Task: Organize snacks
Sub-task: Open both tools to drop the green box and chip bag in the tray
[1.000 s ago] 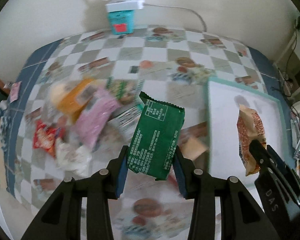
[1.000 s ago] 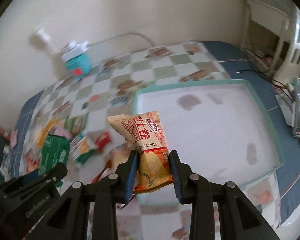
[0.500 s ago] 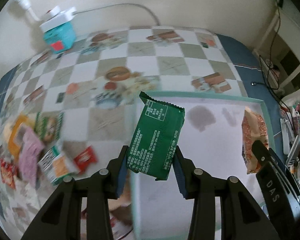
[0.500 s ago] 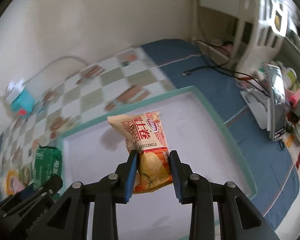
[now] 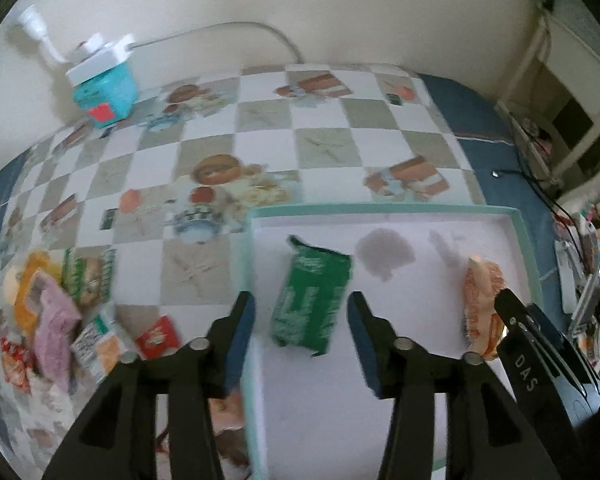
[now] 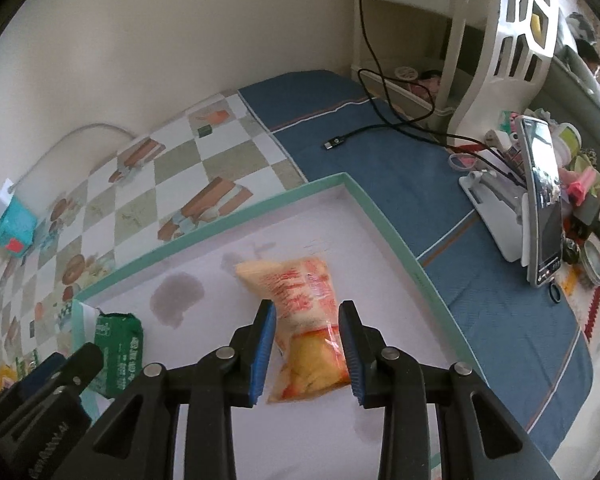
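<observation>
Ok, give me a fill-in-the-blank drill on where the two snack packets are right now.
1. The green packet lies inside the teal-rimmed ____.
2. The left gripper is ____, its pads clear of the green packet.
3. Between the right gripper's pads lies an ____ chip bag.
4. The other snacks sit on the ____ tablecloth.

Missing: tray; open; orange; checkered

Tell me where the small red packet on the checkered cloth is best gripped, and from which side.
The small red packet lies flat beside the tray's rim, other packets close on its left. Probably come from above and pinch its two free edges, fingers across its short width.
</observation>
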`<state>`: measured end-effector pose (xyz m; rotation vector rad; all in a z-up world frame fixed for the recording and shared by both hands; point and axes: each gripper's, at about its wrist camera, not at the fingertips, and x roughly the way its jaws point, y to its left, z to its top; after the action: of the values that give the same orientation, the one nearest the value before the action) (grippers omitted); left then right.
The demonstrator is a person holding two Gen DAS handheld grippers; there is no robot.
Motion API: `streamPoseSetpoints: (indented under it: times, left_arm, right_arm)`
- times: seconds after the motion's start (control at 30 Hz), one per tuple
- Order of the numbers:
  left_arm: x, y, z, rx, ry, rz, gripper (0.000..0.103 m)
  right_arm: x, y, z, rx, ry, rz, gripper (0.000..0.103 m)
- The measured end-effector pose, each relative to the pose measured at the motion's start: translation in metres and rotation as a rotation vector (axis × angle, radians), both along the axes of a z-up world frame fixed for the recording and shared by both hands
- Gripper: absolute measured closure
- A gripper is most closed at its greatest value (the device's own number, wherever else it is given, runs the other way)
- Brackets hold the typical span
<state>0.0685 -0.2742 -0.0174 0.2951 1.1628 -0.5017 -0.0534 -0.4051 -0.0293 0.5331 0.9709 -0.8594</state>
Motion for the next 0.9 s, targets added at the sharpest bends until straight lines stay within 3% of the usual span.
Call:
streamPoseSetpoints:
  times: [0.2,0.23,0.27,0.33,0.5,0.9]
  left_arm:
    - [0.013,0.037,0.006,0.042,0.0,0.091,0.038]
    - [0.015,0.045,0.007,0.042,0.002,0.107,0.033]
    - [0.016,0.051,0.008,0.043,0.001,0.118,0.023]
    - [0.018,0.065,0.012,0.051,-0.015,0.146,0.015]
    - [0.019,0.1,0.019,0.078,-0.038,0.209,0.011]
    - [0.009,0.176,0.031,0.086,-0.039,0.347,0.008]
  right_arm:
    - [-0.001,0.009,-0.002,0.041,0.02,-0.003,0.039]
    - [0.0,0.012,-0.001,0.04,0.025,0.006,0.036]
    - [0.0,0.016,0.001,0.035,0.031,0.016,0.031]
    - [0.001,0.024,0.007,0.022,0.033,0.036,0.025]
    - [-0.003,0.041,0.022,-0.003,0.001,0.054,0.0]
    - [-0.01,0.093,0.06,-0.064,-0.05,0.141,0.0]
